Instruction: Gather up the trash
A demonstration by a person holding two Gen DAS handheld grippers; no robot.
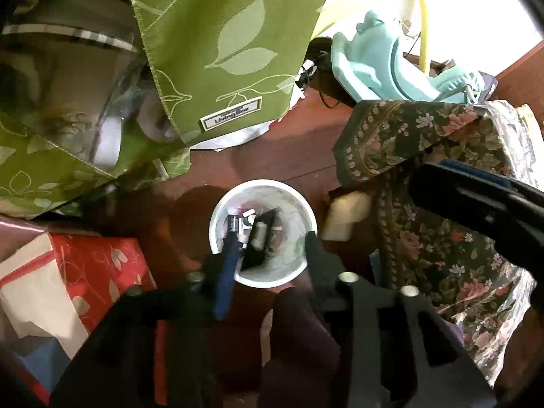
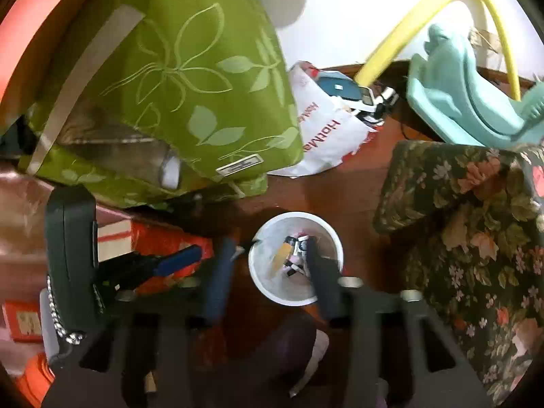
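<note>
A white round bin stands on the dark red wooden floor, with several wrappers and scraps inside. It also shows in the right wrist view. My left gripper hangs open over the bin, its fingers spread across the opening, nothing between them. My right gripper is open too, above the bin's left rim, and holds nothing. The right gripper's black and blue body shows at the right edge of the left wrist view. The left gripper's blue finger shows at the left of the right wrist view.
A green leaf-print storage bag lies behind the bin. A red patterned box sits left of it. A dark floral cloth covers something on the right. A pale blue plastic seat, a yellow tube and a white plastic bag lie further back.
</note>
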